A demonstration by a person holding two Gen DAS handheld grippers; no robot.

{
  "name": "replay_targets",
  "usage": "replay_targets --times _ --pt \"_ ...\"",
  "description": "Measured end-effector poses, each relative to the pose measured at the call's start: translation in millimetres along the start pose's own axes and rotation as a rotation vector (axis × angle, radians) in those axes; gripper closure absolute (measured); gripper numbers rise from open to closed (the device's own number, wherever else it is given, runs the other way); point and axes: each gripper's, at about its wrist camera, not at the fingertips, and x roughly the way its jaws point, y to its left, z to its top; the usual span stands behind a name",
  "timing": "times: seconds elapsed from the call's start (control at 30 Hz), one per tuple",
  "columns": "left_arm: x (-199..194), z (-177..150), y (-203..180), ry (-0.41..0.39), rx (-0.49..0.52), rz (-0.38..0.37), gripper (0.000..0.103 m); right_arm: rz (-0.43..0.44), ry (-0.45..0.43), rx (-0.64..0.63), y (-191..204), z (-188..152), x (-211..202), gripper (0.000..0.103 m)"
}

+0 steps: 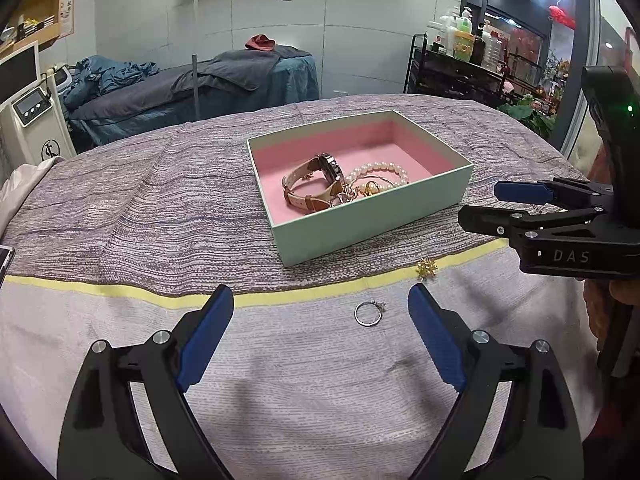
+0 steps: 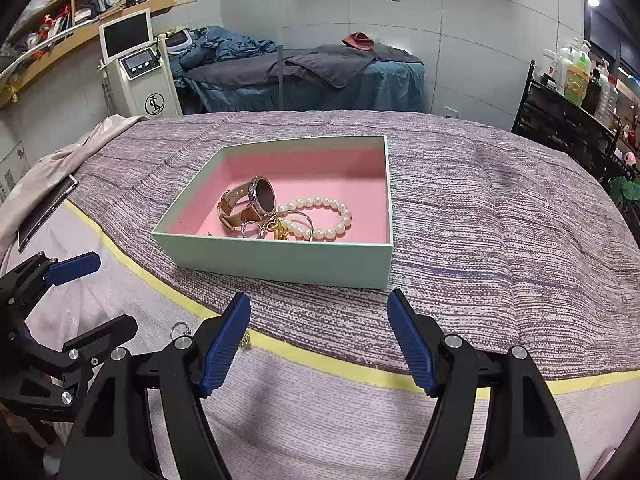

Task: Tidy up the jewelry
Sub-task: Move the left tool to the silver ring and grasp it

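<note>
A pale green box (image 1: 372, 232) with a pink lining is sitting open on a bed covered in a striped mauve and grey cloth (image 1: 160, 208), and most of the jewelry is already lying inside it. A watch (image 1: 320, 184) with a tan strap is resting on its side toward the near left of the box, and a pearl bracelet (image 1: 380, 174) is curling just beside it, touching a small tangle of gold and silver pieces (image 2: 276, 230) at the front wall. Two pieces are lying outside the box on the cloth, in front of its near wall: a silver ring (image 1: 369, 313) on the paler band of fabric, and a small gold flower-shaped piece (image 1: 426, 268) right at the yellow stripe (image 1: 120, 290) that is crossing the cloth. The left gripper (image 1: 320, 312) is hovering above the ring with its blue-padded jaws standing wide apart; the ring is showing between the two tips but neither pad is touching it. The right gripper (image 2: 318, 320) is pointing down toward the box's near wall, its jaws also spread apart with nothing between them but cloth. From the right wrist view the ring (image 2: 181, 330) and the gold piece (image 2: 246, 340) are peeking out just left of that gripper's left finger, partly hidden behind it.
</note>
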Motion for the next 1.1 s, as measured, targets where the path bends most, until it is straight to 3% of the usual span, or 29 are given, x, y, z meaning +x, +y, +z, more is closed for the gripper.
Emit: replay_targets --times 0.63,0.7,0.97,1.1 --pt "13.9 -22.4 -16.8 0.055 0.022 -0.03 0.016 0.011 0.07 -0.089 12.3 -27.3 7.1 0.033" --pt "16.3 -22.4 -17.1 0.061 0.021 -0.035 0.019 0.012 0.08 -0.098 13.8 -28.2 9.2 0.033" --pt "32.9 -21.1 -16.8 0.107 0.016 -0.068 0.05 0.025 0.093 -0.134 21.3 -30.9 12.7 0.034" --pt "39.3 -16.6 -16.6 0.113 0.007 -0.085 0.056 0.025 0.099 -0.133 20.8 -30.8 14.5 0.034"
